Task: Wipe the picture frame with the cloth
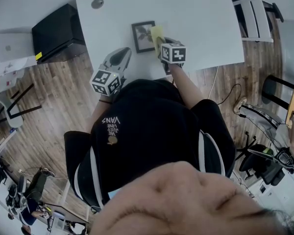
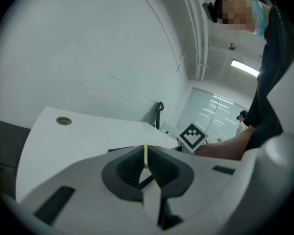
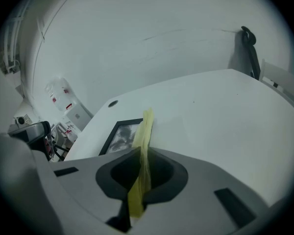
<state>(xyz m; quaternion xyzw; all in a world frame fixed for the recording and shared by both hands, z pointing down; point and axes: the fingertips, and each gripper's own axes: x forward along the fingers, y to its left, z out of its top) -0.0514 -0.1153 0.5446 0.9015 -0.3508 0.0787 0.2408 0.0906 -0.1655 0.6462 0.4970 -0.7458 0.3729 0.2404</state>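
Observation:
A black picture frame [image 1: 143,36] lies flat on the white table [image 1: 196,13], a little in from its near edge. My right gripper [image 1: 165,42] is shut on a yellow cloth [image 1: 157,33], which reaches forward over the frame's right side. In the right gripper view the cloth [image 3: 146,131] stands on edge between the jaws of that gripper [image 3: 142,155], with the frame [image 3: 118,136] just left of it. My left gripper [image 1: 121,57] hovers at the table's near edge, left of the frame and apart from it. Its jaws [image 2: 146,153] stand shut with only a thin yellow sliver at the seam.
A round grommet [image 1: 97,3] sits in the table's far left corner. A black cabinet [image 1: 56,31] stands on the floor to the left, and a white chair [image 1: 255,18] to the right. A cable [image 1: 216,82] hangs off the near edge.

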